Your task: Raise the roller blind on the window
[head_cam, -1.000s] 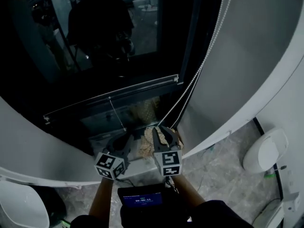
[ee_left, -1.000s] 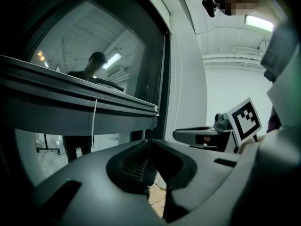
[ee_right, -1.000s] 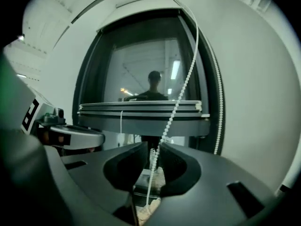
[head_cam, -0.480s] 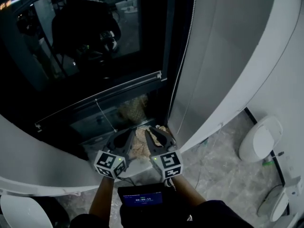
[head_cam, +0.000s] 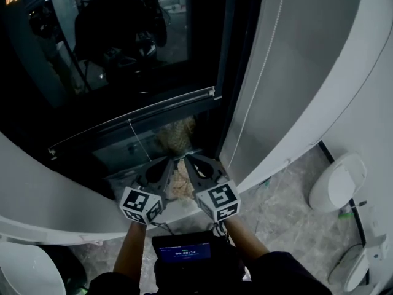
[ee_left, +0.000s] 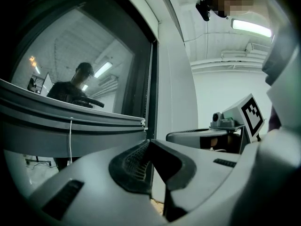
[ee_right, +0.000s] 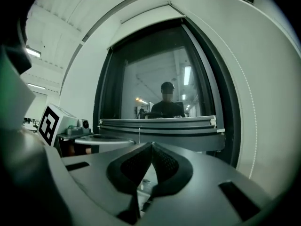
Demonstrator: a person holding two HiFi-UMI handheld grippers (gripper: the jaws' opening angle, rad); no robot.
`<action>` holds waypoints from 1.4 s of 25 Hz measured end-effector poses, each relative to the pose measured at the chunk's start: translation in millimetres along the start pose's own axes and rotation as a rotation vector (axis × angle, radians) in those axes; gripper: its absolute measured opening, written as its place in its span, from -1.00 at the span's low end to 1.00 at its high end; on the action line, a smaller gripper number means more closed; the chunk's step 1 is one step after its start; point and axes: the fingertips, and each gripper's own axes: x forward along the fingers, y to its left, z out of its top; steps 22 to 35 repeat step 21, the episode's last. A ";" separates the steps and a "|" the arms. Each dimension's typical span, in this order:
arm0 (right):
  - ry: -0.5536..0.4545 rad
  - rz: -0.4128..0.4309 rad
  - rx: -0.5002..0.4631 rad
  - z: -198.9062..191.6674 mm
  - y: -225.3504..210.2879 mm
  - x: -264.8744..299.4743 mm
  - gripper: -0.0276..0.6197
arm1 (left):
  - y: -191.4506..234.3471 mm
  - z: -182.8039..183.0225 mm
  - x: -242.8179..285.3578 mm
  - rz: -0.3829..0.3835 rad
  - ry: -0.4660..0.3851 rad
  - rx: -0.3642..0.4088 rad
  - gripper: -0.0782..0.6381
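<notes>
The roller blind's bottom bar (head_cam: 132, 118) hangs low across the dark window, with a short pull cord (head_cam: 139, 141) under it. The same bar (ee_right: 157, 124) shows ahead in the right gripper view, and the bar (ee_left: 70, 121) also crosses the left gripper view. The white bead chain (head_cam: 258, 78) hangs straight beside the window frame, and that chain (ee_right: 244, 79) stands apart from both grippers. My left gripper (head_cam: 169, 160) and right gripper (head_cam: 187, 158) sit side by side below the bar. The left gripper (ee_left: 149, 142) is shut on nothing. The right gripper (ee_right: 151, 145) is shut with nothing between its pads.
A curved white wall (head_cam: 319, 103) frames the window on the right. White rounded fixtures (head_cam: 338, 192) stand on the marbled floor (head_cam: 282, 220). A small screen device (head_cam: 184, 251) sits by my forearms. A person's reflection (ee_right: 167, 105) shows in the glass.
The bead chain slanted down to my right gripper a second ago and now hangs straight, free of it. The right jaws have closed. Both grippers stay below the bar.
</notes>
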 end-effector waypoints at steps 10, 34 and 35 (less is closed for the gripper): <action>0.007 0.034 -0.008 -0.6 4.3 5.0 -0.89 | -0.5 0.6 -2.1 0.021 0.016 -0.011 -0.75; 0.008 0.042 -0.013 -0.2 5.0 6.1 -0.89 | 2.5 0.3 -4.0 0.037 0.007 -0.011 -0.75; 0.008 0.042 -0.013 -0.2 5.0 6.1 -0.89 | 2.5 0.3 -4.0 0.037 0.007 -0.011 -0.75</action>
